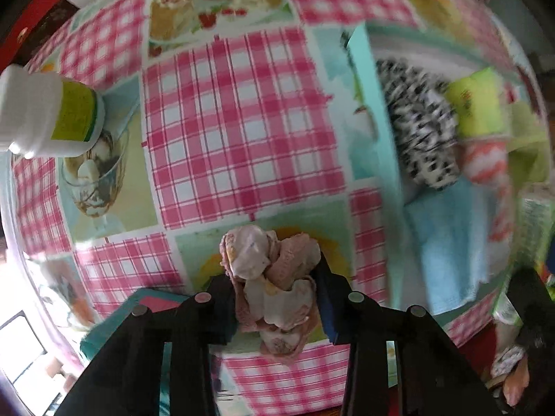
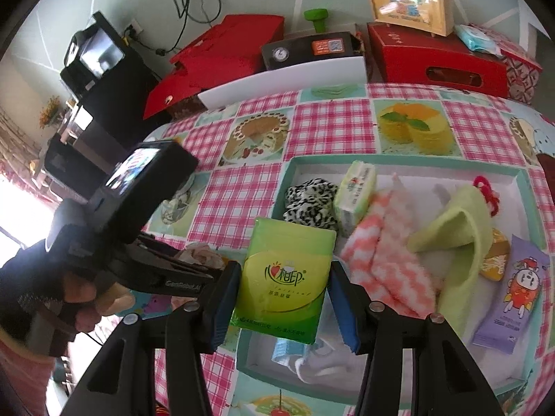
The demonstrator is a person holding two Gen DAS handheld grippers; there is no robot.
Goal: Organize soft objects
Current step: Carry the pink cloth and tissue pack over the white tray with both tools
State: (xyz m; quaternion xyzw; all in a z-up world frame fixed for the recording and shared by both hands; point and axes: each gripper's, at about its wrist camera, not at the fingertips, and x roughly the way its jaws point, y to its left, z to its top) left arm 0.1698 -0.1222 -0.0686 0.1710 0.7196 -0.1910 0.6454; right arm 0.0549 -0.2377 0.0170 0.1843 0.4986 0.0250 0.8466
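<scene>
Left gripper point(image 1: 277, 277) points straight down, closed on a crumpled pink cloth point(image 1: 274, 277) lying on the surface point(image 1: 242, 121). The teal tray point(image 2: 399, 166) lies to its right, well apart. Right gripper point(image 2: 284, 294) clamps a green tissue pack point(image 2: 284, 277) upright over the tray's near edge, so it is nearer.

My left gripper point(image 1: 277, 284) was black plastic, two wedge arms with round silver screw heads and a blue ribbed pad inside one finger. My right gripper point(image 2: 284, 294) matched: black arms, silver screws, blue ribbed pads point(image 2: 341, 306). From the right view, the left unit carried a black camera with a lit screen and white lettering, partly legible. I wore a black fingerless glove point(image 2: 24, 274) and a pink sleeve.
</scene>
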